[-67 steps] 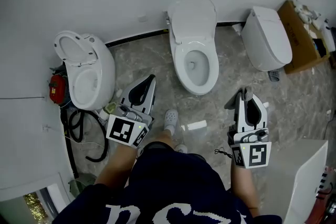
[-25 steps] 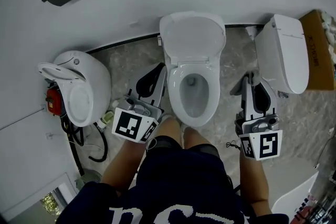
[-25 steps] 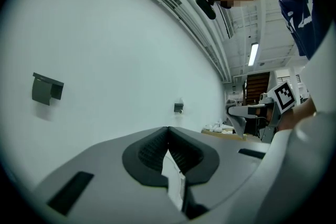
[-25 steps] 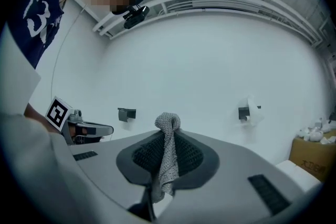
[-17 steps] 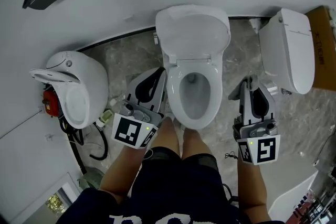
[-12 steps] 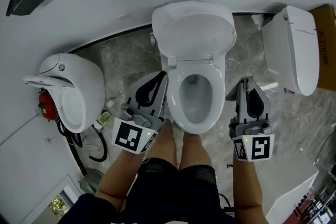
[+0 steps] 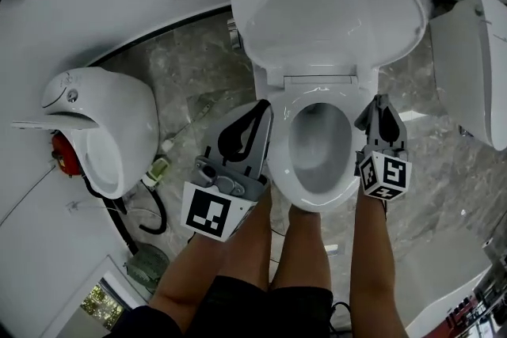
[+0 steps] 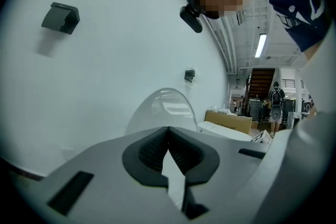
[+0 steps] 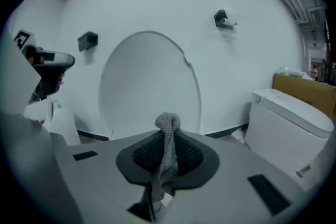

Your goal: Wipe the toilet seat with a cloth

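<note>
**Q:** What fills the middle of the head view?
**A:** A white toilet (image 7: 321, 80). Its lid (image 7: 325, 12) is raised toward 12 o'clock, and the toilet seat (image 7: 279, 160) is down around the bowl (image 7: 317, 148). The person's bare legs (image 7: 310, 249) stand at 6 o'clock of it on the marbled floor (image 7: 194, 63).

**Q:** Where do the two tools lie?
**A:** The left tongs (image 8: 168, 129) lie just beside the seat at 9 o'clock. The right tongs (image 9: 166, 136) lie at its 3 o'clock edge. Both point toward 12 o'clock (contact with the seat cannot be told for either).

**Q:** In what state are they?
**A:** The left pair is pressed together at the tips, with nothing between them. The right pair pinches a grey knitted cloth (image 9: 167, 153). A fold of it stands up past the tips, and the rest runs down between the dark pads.

**Q:** So where is the cloth relative to the seat?
**A:** It is at the right tongs' tip, at 3 o'clock of the bowl.

**Q:** What surrounds the toilet?
**A:** A second toilet (image 7: 131, 119) stands well apart at 9 o'clock, with a red object (image 7: 62, 153) and a black hose (image 7: 150, 214) beside it. A third toilet (image 7: 475, 67) stands at 2 o'clock.
</note>
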`<state>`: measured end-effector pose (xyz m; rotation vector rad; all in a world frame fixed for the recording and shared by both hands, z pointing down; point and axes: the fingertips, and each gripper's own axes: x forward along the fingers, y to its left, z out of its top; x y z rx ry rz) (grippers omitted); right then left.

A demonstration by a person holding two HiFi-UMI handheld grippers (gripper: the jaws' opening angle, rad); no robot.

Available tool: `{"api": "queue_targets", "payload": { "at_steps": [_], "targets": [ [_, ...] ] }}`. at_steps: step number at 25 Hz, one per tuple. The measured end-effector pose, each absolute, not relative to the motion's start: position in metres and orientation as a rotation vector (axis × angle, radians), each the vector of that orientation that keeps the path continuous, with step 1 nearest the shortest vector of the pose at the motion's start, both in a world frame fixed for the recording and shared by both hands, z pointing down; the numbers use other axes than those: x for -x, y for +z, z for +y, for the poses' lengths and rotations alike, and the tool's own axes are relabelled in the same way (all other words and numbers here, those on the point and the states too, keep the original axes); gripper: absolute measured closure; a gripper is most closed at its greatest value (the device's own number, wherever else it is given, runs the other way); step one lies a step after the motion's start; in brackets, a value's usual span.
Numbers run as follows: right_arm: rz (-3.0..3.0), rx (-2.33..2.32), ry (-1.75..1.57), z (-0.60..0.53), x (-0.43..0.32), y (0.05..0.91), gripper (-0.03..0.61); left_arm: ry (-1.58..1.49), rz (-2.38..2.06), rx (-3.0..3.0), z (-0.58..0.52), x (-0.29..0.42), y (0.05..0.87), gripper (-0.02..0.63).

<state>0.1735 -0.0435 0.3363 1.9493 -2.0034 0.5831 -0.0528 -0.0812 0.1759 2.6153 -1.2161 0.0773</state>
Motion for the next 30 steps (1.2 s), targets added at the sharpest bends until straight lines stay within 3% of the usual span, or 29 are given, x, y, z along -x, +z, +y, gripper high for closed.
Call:
{"api": "queue_targets", "payload": {
  "at_steps": [12, 23, 30],
  "targets": [
    [-1.902, -1.867, 0.547, -0.044, -0.154, 0.479, 0.512, 0.167, -1.133, -2.599, -0.071, 0.064, 0.296, 0.600],
    [-1.872, -1.871, 0.504, -0.056, -0.145, 0.496, 0.515, 0.182, -1.114, -2.590, -0.069, 0.067, 0.315, 0.600],
    [-2.068, -1.738, 0.493, -0.079, -0.071, 0.492, 0.517, 0.184, -1.140, -2.566, -0.074, 0.071, 0.317, 0.600]
  ]
}}
